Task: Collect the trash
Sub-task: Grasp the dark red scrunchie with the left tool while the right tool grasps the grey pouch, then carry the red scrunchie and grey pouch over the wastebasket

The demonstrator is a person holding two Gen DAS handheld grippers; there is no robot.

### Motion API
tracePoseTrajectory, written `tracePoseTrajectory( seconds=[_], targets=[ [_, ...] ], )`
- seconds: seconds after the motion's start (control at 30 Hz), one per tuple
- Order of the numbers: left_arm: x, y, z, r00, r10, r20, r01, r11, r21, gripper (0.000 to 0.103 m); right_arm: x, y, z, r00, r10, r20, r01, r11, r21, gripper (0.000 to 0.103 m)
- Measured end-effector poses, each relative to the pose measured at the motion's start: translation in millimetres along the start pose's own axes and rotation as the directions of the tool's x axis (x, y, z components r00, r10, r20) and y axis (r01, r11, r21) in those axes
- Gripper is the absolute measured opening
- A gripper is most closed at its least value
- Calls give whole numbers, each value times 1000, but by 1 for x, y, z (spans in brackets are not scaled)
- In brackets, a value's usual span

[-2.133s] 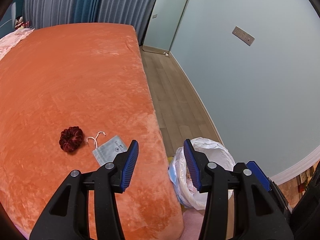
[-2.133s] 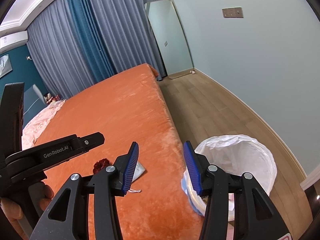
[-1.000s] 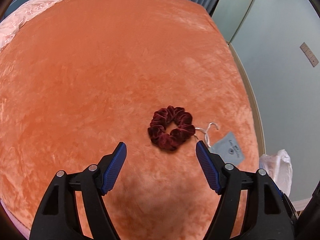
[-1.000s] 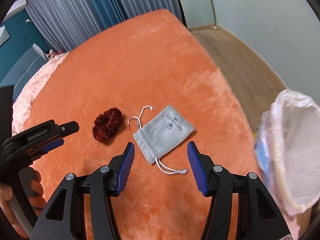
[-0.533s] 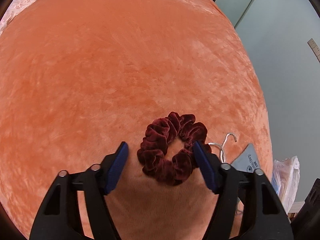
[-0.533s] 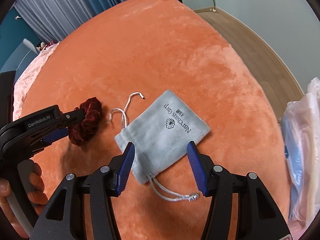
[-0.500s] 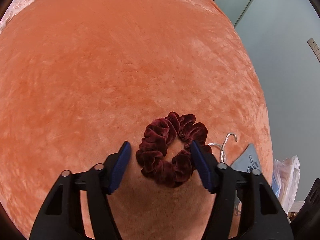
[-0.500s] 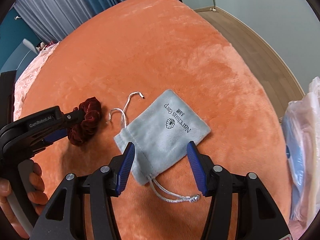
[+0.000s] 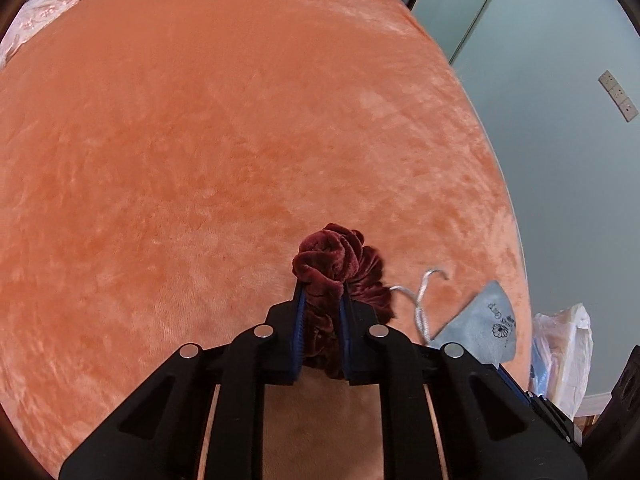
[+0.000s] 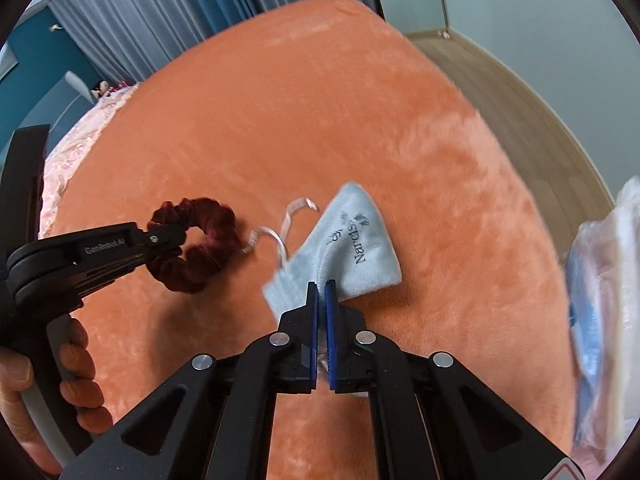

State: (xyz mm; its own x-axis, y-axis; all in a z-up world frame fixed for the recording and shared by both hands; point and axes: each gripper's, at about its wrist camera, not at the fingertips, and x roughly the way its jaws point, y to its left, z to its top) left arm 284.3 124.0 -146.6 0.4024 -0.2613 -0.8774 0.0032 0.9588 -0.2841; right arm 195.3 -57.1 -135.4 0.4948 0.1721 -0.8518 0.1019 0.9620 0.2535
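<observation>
Lifting was judged due: left gripper [image 9: 322, 308] had just closed on the scrunchie [image 9: 340, 260], right gripper [image 10: 320, 300] on the pouch [image 10: 356, 244]; both raised clear of the bedspread [image 9: 200, 140], drawstring [image 10: 280, 236] kept unsnagged.

My left gripper [image 9: 322, 300], wide open over the bed [image 9: 200, 140] two seconds ago, has come down and its jaws have just been closing: they now pinch the dark red scrunchie [image 9: 336, 256], bunching it up where it lay as a flat ring. My right gripper [image 10: 320, 294] has dropped too, its jaws just closing on the near end of the grey pouch [image 10: 352, 248], which now stands crumpled and tilted near the bed's right edge.
</observation>
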Motion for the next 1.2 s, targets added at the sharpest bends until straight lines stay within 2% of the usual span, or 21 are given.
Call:
tracePoseTrajectory(
  seconds=[0.27, 0.6, 0.87, 1.2],
  targets=[
    [-70, -45, -6, 993, -40, 109, 31, 996, 78, 13, -83, 6, 16, 988, 34, 153, -31, 999, -23, 4],
    [-151, -127, -29, 967, -156, 203, 113, 971, 210, 13, -192, -24, 26, 938, 27, 346, -36, 999, 20, 4],
    [-184, -196, -53, 952, -223, 211, 148, 935, 322, 13, -253, -86, 15, 898, -36, 439, -18, 993, 118, 4],
    [-191, -274, -87, 943, -285, 171, 185, 878, 442, 13, -289, -154, -5, 871, -129, 474, 17, 972, 234, 4]
  ],
)
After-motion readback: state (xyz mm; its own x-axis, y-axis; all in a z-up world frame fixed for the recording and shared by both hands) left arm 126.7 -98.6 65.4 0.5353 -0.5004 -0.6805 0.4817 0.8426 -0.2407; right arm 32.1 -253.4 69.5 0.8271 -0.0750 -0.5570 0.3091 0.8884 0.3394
